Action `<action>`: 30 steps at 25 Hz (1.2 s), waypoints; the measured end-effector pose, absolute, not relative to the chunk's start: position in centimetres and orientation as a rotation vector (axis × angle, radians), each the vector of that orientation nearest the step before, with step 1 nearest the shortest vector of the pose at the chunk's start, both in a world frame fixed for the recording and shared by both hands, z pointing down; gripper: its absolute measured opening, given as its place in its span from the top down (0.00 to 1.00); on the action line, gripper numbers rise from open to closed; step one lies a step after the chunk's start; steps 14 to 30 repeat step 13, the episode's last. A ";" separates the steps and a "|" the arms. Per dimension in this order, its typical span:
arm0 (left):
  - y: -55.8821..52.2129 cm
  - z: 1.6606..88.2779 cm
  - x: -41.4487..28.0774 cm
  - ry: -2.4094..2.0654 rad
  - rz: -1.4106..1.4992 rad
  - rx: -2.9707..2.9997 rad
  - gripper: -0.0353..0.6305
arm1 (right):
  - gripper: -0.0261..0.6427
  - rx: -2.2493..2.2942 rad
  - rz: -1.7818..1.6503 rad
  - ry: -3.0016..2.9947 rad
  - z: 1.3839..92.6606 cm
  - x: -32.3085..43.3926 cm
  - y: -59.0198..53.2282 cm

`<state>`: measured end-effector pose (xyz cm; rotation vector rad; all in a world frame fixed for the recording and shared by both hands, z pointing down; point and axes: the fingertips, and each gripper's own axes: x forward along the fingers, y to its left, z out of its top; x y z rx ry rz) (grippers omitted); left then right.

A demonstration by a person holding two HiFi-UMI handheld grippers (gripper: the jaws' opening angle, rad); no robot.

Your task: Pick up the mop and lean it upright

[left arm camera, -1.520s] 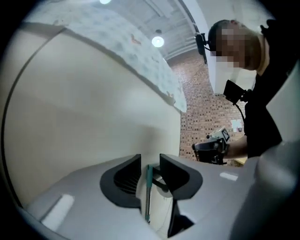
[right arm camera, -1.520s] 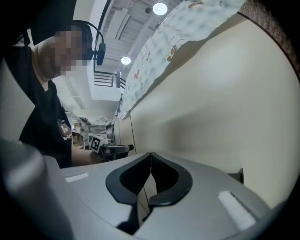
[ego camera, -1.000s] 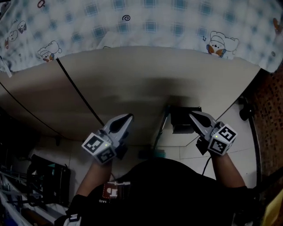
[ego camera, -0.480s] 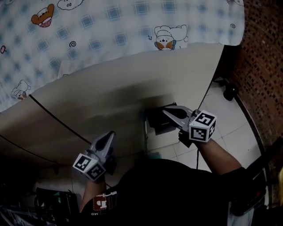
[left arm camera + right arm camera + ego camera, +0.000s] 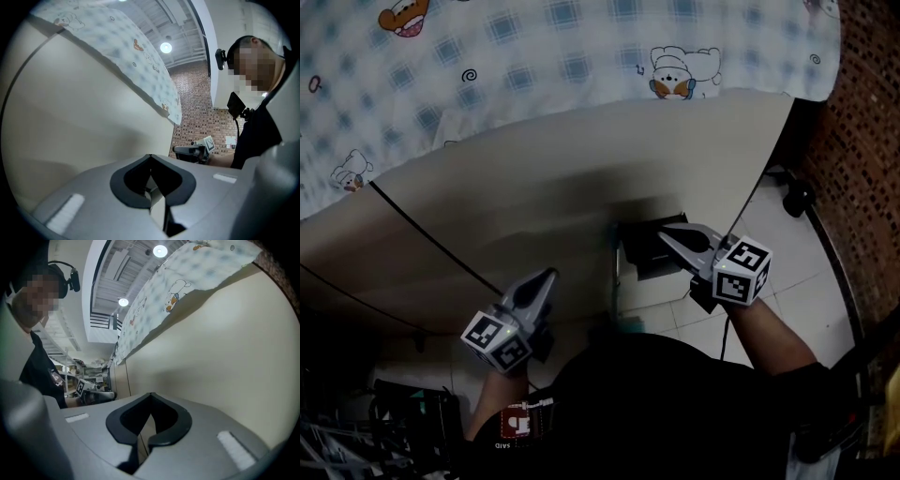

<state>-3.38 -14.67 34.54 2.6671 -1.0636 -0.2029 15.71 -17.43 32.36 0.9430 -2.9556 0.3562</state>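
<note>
In the head view the mop's thin pole (image 5: pixel 615 277) stands upright against the beige panel (image 5: pixel 534 178). A dark block (image 5: pixel 645 251) at its foot looks like the mop head, and a teal piece (image 5: pixel 630 325) shows at the near end. My right gripper (image 5: pixel 664 232) is shut and empty, its tips just right of the pole over the dark block. My left gripper (image 5: pixel 548 275) is shut and empty, well left of the pole. In the left gripper view the left gripper (image 5: pixel 150 159) shows its jaws meeting; in the right gripper view the right gripper (image 5: pixel 151 397) shows the same.
A checked cloth with cartoon prints (image 5: pixel 581 56) hangs over the panel's top. A brick wall (image 5: pixel 862 141) and a black castor (image 5: pixel 797 197) are at the right, above pale floor tiles (image 5: pixel 787 272). Dark clutter (image 5: pixel 403 412) fills the lower left. A black line (image 5: pixel 422 234) crosses the panel.
The head view has swung, so the brick wall now shows. The left gripper has dropped down and left, away from the pole. The right gripper stays by the dark block. Both stayed shut.
</note>
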 end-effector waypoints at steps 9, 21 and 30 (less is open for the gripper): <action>-14.3 34.6 -3.2 -1.041 -0.201 2.667 0.94 | 0.94 0.937 0.350 -2.947 32.7 15.7 -17.0; -14.3 34.4 -2.8 -1.027 -0.191 2.669 0.94 | 0.94 0.944 0.343 -2.948 32.7 16.0 -16.9; -14.3 34.4 -2.8 -1.027 -0.191 2.669 0.94 | 0.94 0.944 0.343 -2.948 32.7 16.0 -16.9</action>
